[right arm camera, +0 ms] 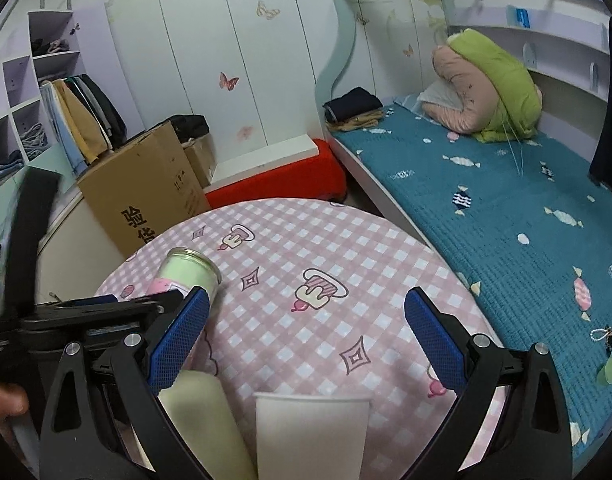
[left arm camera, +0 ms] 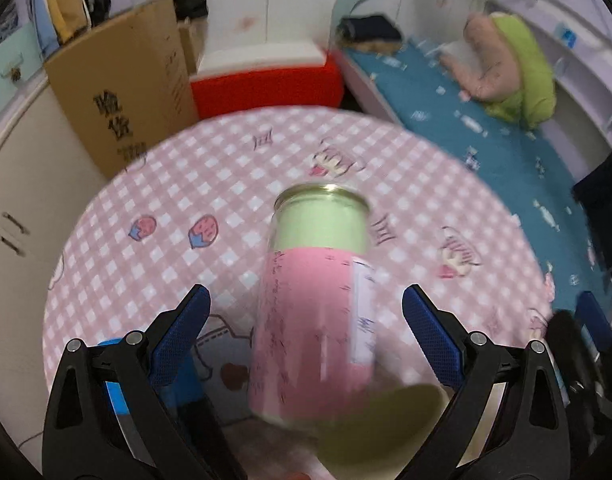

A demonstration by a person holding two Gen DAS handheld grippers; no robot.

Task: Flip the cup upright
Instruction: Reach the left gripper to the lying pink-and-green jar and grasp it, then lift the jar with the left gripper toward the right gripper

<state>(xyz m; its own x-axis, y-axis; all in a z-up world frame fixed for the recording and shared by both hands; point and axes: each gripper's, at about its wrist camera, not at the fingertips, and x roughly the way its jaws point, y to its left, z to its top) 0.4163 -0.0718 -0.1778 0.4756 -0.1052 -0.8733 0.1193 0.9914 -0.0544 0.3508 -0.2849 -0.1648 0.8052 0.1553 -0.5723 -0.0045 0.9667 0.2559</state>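
The cup (left arm camera: 317,300) is a tall pink and pale-green can-shaped tumbler with a metal rim. It lies tilted on the pink checked table (left arm camera: 194,184), rim end pointing away from me, blurred. My left gripper (left arm camera: 306,316) is open, its blue pads either side of the cup without touching. In the right wrist view the cup (right arm camera: 188,276) shows at the table's left, partly hidden behind the left gripper's black frame (right arm camera: 86,312). My right gripper (right arm camera: 306,320) is open and empty over the table.
A white paper cup (right arm camera: 309,432) and a cream cylinder (right arm camera: 206,420) lie near the right gripper's base. A cardboard box (right arm camera: 142,188) and a red-and-white box (right arm camera: 274,172) stand beyond the table. A blue-covered bed (right arm camera: 485,208) runs along the right.
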